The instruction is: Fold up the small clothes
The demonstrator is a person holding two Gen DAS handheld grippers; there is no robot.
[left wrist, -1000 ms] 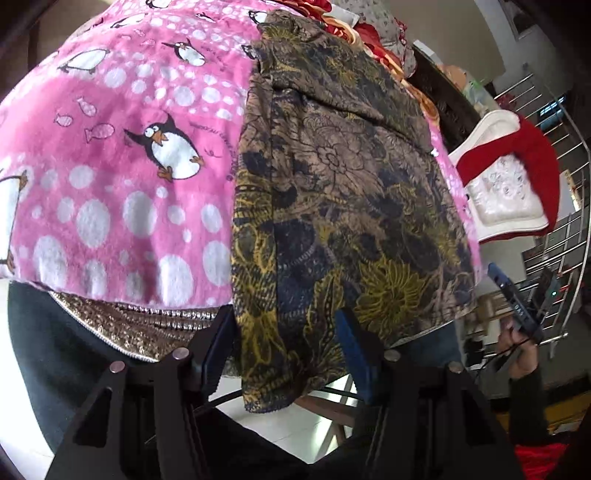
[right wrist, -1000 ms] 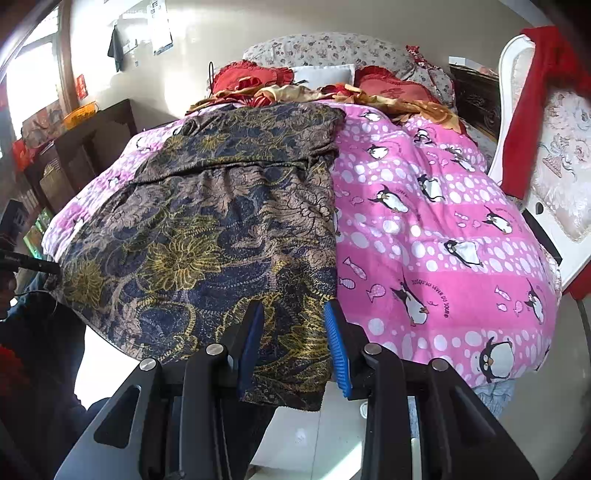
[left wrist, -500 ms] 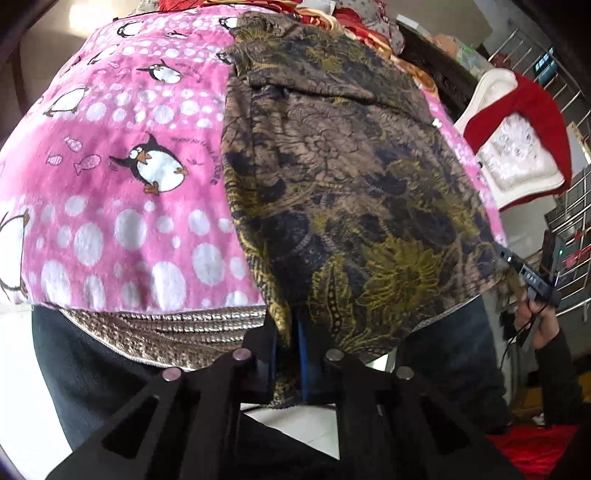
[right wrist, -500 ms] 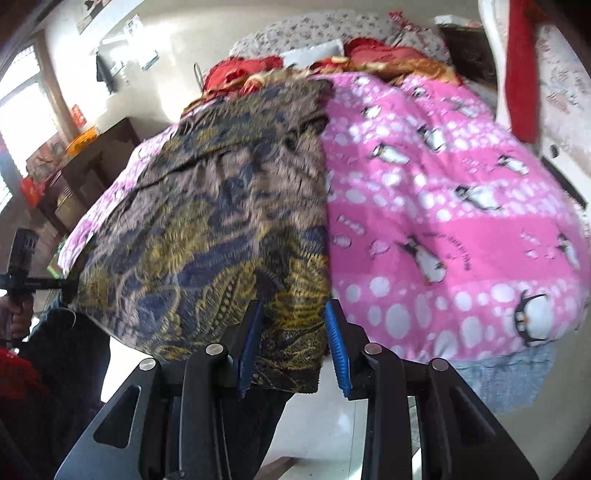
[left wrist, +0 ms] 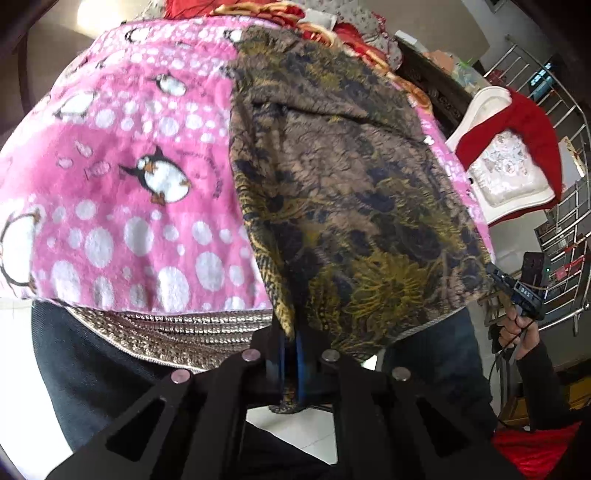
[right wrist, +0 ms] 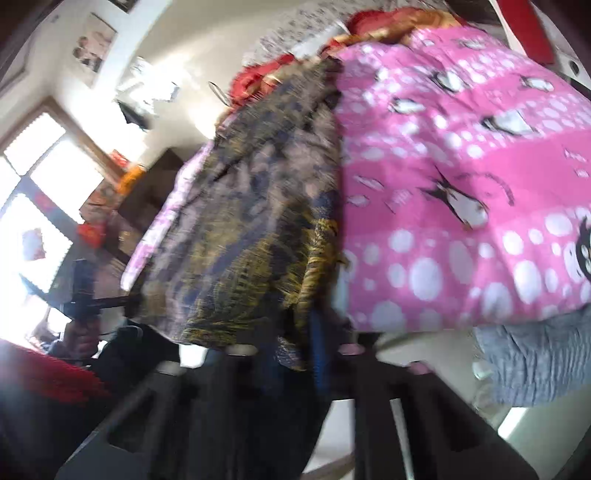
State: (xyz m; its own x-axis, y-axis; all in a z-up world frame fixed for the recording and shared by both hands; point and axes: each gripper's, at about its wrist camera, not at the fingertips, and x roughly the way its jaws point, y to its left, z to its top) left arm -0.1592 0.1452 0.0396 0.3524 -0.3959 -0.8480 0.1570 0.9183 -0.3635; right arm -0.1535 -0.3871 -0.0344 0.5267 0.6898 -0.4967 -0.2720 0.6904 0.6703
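A dark floral garment (left wrist: 343, 177), brown, navy and yellow, lies spread along a bed on a pink penguin blanket (left wrist: 122, 173). Its near hem hangs over the bed's foot. My left gripper (left wrist: 290, 350) is shut on the hem's left corner. In the blurred right wrist view the garment (right wrist: 255, 221) lies left of the pink blanket (right wrist: 461, 184), and my right gripper (right wrist: 295, 332) is shut on its right hem corner. The other gripper (left wrist: 524, 291) shows at the far right of the left wrist view.
Red and gold bedding (left wrist: 295, 14) is piled at the bed's head. A white chair with a red cloth (left wrist: 513, 162) and a metal rack (left wrist: 569, 221) stand to one side. A dark cabinet (right wrist: 147, 184) and a bright window (right wrist: 33, 192) stand on the other.
Both grippers were open around the hem one second ago. The left closed on it first, then the right. The right view has tilted and moved in closer.
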